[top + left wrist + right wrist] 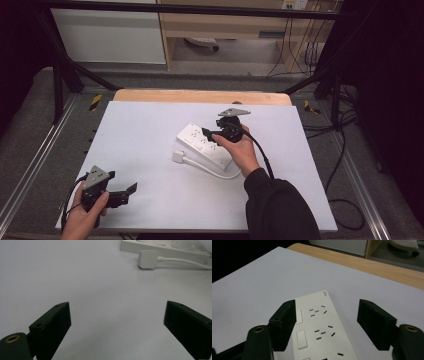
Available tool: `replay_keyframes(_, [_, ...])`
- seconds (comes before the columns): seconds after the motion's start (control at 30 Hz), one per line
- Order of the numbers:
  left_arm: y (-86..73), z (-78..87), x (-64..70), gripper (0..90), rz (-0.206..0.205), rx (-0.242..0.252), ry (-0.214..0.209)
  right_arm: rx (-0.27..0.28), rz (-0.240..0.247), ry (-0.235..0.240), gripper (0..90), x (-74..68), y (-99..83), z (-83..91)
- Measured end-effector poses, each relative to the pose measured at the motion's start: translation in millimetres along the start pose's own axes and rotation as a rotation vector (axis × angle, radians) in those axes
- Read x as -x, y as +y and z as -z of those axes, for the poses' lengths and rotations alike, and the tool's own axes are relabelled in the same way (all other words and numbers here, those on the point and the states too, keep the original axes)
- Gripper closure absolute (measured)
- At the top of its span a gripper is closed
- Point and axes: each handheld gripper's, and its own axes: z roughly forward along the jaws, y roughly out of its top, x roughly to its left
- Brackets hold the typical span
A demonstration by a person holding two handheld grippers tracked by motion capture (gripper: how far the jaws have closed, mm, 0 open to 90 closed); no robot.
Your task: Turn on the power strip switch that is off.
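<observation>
Two black two-jaw grippers over a white rectangular tabletop sheet (150,125), each held in a hand. Left gripper (131,191) near the sheet's front left corner, low over bare white surface, jaws spread wide with nothing between them; in the left gripper view (117,327) only blank sheet between the two black jaws. Left hand (85,215) wrapped around its body at the front edge, grey three-cornered plate on top.

Right gripper (206,133) near the middle of the sheet, a little toward the far edge, poised over a white rectangular plastic power strip (200,142) lying at an angle on the surface. Jaws wide apart here too, gripping nothing; in the right gripper view (325,322) the strip (319,332) below and between them, its socket slots and rectangular switches plain, whether touched by a jaw impossible to tell. Right hand (242,150) in a dark sleeve behind it.

Just beside the strip's nearer long side, a white square plug (178,156) flat on the sheet, its white cable (215,172) curving along toward the strip's end by the right hand. Same plug (148,259) and strip (162,248) at the top of the left gripper view, well apart from the left jaws.
</observation>
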Motion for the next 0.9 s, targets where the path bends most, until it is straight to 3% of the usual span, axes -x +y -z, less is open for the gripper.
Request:
replay_keyframes(0.47, [0.0, 0.2, -0.3, 7.4, 0.001, 0.001, 0.000, 0.004, 0.006, 0.008, 69.0, -6.3, -16.2, -13.7])
replay_keyframes(0.9, [-0.1, 0.1, -0.2, 7.3, 0.000, 0.000, -0.002, 0.016, 0.026, 0.031, 82.1, -14.9, -24.3, -24.3])
